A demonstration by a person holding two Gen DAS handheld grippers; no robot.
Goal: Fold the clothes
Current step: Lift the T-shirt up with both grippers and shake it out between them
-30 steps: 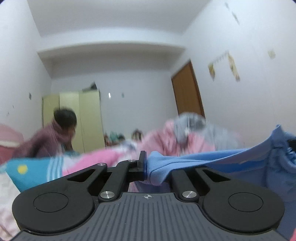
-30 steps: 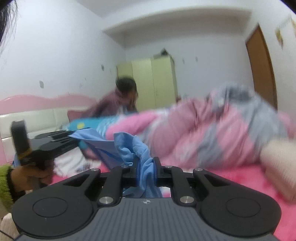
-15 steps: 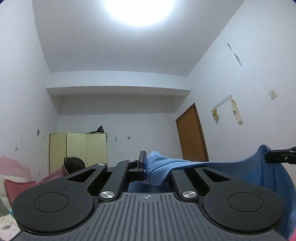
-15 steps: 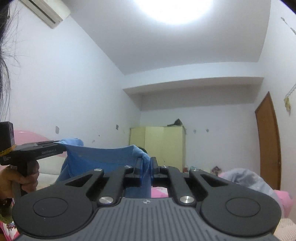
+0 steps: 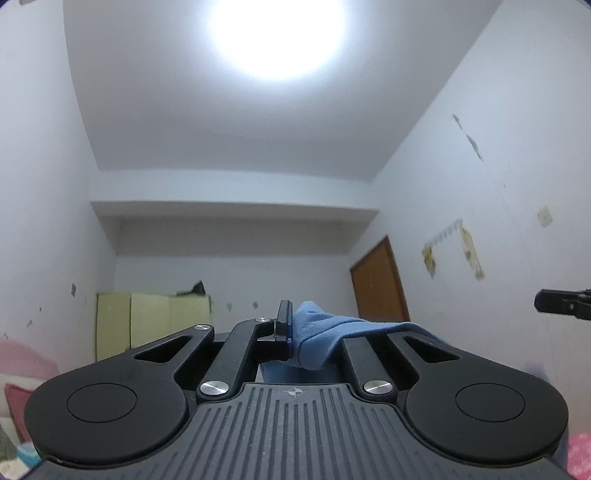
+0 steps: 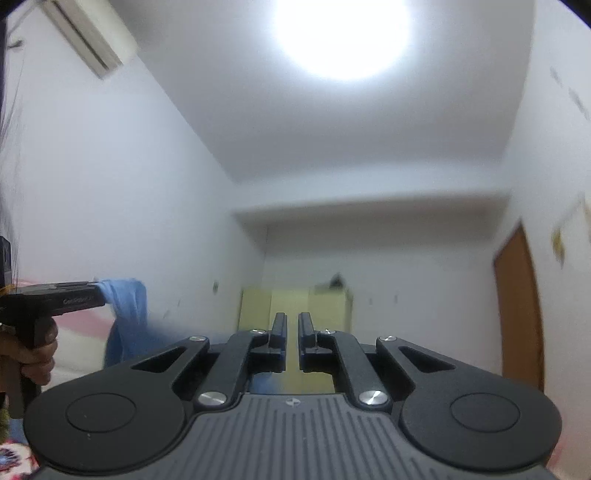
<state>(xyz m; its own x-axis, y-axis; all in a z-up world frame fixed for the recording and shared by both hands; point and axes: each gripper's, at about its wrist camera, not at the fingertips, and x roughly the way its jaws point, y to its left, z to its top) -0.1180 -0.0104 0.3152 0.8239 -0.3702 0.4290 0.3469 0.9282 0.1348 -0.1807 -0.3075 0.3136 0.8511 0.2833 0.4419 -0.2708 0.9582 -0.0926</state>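
The blue garment (image 5: 332, 332) is pinched in my left gripper (image 5: 295, 332), which is shut on a fold of it and raised high, pointing towards the ceiling. In the right wrist view the same garment (image 6: 123, 314) hangs down from the left gripper (image 6: 98, 293), held by a hand (image 6: 31, 354) at the left edge. My right gripper (image 6: 291, 332) is open by a narrow gap, with nothing between its fingers. Its tip (image 5: 541, 304) shows at the right edge of the left wrist view, apart from the cloth.
Both cameras look up at the white ceiling and its bright lamp (image 5: 280, 33). A yellow wardrobe (image 5: 147, 321) stands at the far wall and a brown door (image 5: 378, 284) on the right. An air conditioner (image 6: 85, 37) hangs high on the left wall. A pink headboard (image 5: 22, 362) shows low left.
Both grippers rose from bed level towards the ceiling. The right gripper let go of the blue garment, which now hangs from the left gripper alone.
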